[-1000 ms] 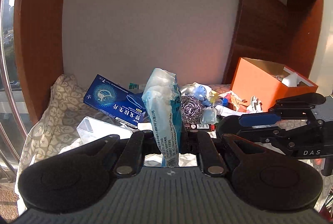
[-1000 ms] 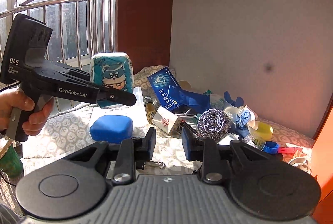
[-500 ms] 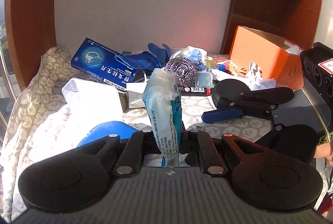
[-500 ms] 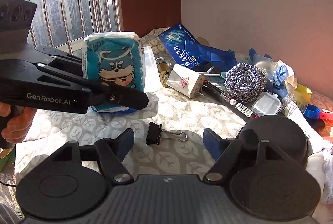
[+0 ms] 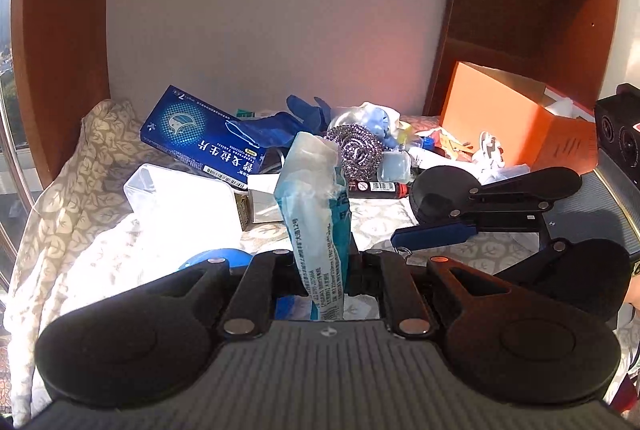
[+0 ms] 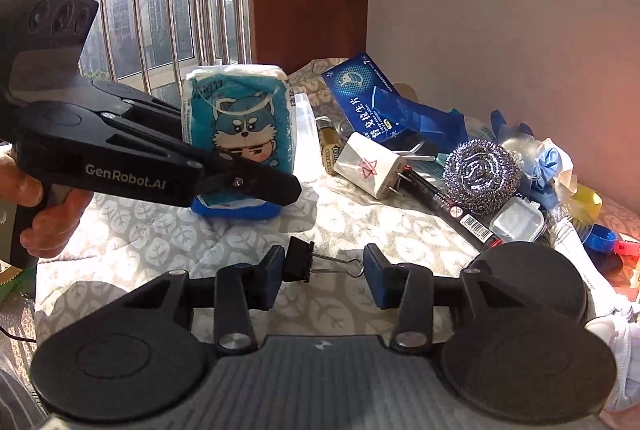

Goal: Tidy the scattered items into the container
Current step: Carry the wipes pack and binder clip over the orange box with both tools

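Now the orange box (image 5: 516,126) sits at the far right of the leaf-print cloth (image 6: 224,242). Next, the left tongs (image 5: 325,262) squeeze the blue tissue pack (image 5: 316,206) tight. Last, the right tongs (image 6: 323,274) are closing around the little black binder clip (image 6: 298,264) lying on the cloth.
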